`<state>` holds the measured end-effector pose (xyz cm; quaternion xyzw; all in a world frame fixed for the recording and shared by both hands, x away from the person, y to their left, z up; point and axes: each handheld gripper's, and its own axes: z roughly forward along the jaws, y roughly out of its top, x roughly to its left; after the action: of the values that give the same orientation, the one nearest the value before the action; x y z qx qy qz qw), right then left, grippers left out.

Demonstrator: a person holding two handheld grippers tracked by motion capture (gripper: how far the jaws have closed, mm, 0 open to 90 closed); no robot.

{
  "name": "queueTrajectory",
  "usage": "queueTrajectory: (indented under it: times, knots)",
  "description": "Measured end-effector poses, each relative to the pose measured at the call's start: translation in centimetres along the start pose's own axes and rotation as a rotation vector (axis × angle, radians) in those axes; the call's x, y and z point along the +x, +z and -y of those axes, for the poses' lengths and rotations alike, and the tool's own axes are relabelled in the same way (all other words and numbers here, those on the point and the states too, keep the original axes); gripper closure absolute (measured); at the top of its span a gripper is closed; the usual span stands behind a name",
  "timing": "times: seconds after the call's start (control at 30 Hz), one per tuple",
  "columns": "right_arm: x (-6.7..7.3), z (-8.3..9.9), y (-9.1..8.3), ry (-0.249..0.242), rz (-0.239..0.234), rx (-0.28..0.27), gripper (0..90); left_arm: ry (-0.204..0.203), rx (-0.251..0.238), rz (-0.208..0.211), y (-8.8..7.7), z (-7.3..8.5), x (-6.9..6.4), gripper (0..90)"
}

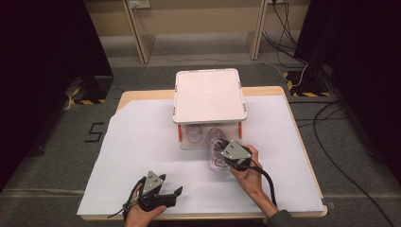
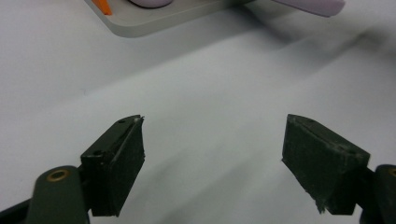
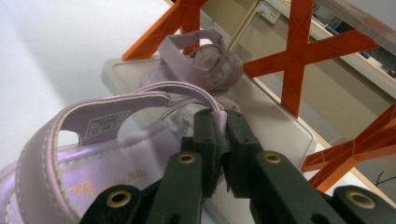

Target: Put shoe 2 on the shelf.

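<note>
The lilac sandal [image 3: 93, 154] lay caught in the right gripper [image 3: 219, 135], whose two black jaws were pressed together on a strap of it, with only the thin strap between them. In the right gripper view the sandal's heel strap and printed insole ran out to the left of the jaws and below them. Past the jaw tips a second lilac sandal [image 3: 201, 60] sat on the lower tray of a small white rack [image 3: 280, 116], between its orange cross-braced legs [image 3: 299, 51]. In the high view the right gripper [image 1: 226, 158] was held by the person's right hand [image 1: 248, 172] just in front of the rack [image 1: 209, 94], and the gripped sandal [image 1: 216, 158] sat at the gripper's left side, partly under the rack's front edge, over the white sheet [image 1: 142, 156] that covered the bench [image 1: 302, 156].

The left gripper [image 1: 176, 190] was well apart from the right one, nearer the bench's front edge, held in the left hand [image 1: 139, 213]. In its own view the left gripper [image 2: 212, 158] had its jaws spread wide with nothing between them but the bare white sheet [image 2: 210, 84]. Far ahead of those jaws, the corner of the rack's base [image 2: 140, 25] and an orange leg [image 2: 102, 6] showed at the top, and a lilac edge of the held sandal [image 2: 313, 5] to the upper right.
</note>
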<state>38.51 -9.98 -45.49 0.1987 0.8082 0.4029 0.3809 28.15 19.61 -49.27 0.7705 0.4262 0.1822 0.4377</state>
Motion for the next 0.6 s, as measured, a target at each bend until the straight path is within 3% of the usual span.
queueTrajectory:
  times: [0.6]
  knots:
    - [-1.1,0.1,2.9,0.006,0.051,0.013,84.7,-0.001,0.002,0.001,0.1,0.1,-0.1,20.4]
